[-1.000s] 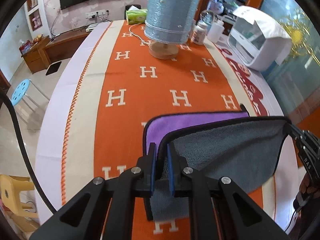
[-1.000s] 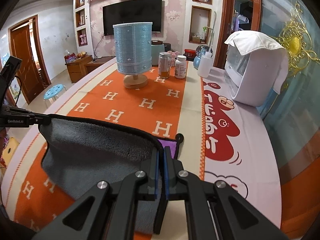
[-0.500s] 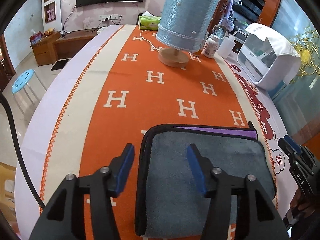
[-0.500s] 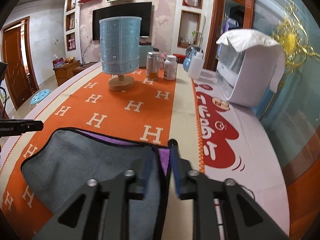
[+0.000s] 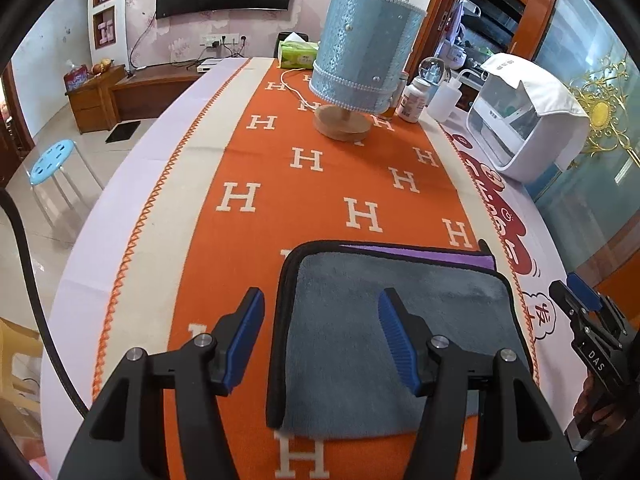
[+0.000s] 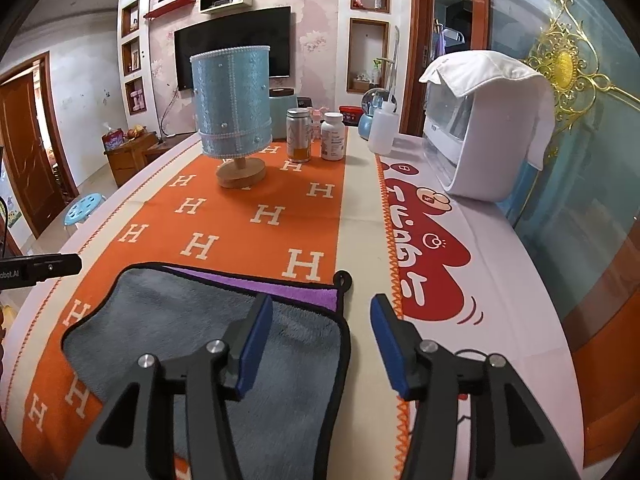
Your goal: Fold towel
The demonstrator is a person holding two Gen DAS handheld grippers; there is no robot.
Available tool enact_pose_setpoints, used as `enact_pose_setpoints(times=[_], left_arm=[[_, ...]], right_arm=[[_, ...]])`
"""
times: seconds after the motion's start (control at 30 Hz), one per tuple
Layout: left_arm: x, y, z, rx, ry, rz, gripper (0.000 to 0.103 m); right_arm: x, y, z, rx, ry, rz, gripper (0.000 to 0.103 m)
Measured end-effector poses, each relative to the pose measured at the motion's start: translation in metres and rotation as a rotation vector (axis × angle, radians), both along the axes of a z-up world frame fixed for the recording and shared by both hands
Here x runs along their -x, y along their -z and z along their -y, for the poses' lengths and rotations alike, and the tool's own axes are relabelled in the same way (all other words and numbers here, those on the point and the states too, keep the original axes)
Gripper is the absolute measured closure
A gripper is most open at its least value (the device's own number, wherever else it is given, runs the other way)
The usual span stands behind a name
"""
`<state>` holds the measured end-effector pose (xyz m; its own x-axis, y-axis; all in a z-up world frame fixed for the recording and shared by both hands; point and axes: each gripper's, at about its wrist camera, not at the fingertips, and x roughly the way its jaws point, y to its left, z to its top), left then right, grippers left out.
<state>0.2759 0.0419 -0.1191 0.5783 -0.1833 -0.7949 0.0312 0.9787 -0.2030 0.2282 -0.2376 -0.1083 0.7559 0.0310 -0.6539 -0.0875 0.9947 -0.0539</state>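
left tool (image 5: 320, 336), right tool (image 6: 322, 338): both agape, empty | grey-purple plush towel (image 5: 396, 344): folded once | next: regrip towel's short edge

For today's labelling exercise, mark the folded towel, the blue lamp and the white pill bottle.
folded towel (image 5: 384, 344), left wrist view, grey top layer.
blue lamp (image 6: 232, 104), right wrist view, middle of the shade.
white pill bottle (image 6: 333, 138), right wrist view, its label.

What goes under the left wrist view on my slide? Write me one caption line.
Open left tongs hover above the folded grey towel on the orange runner, a purple strip showing along its far edge.
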Motion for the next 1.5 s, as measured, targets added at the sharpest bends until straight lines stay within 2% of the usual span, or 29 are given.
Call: enact_pose_setpoints(times=[0.33,0.57,0.8,1.07,1.5], left_arm=[[0.053,-0.034,0.007,-0.037,0.019,0.017,0.045],[0.099,-0.049,0.012,-0.055,0.045,0.020,0.044],[0.143,-0.057,0.014,-0.055,0.069,0.012,0.043],[0.185,-0.065,0.017,-0.117,0.084,-0.001,0.026],[0.232,-0.094,0.020,-0.110,0.095,-0.010,0.021]], right_arm=[[0.048,-0.022,-0.002,-0.053,-0.007,0.002,0.044],[0.091,-0.029,-0.008,-0.064,-0.020,-0.033,0.041],[0.132,-0.032,-0.012,-0.076,-0.015,-0.070,0.025],[0.173,-0.044,-0.022,-0.060,-0.032,-0.105,0.009],[0.224,-0.067,-0.033,-0.094,0.002,-0.250,0.005]])
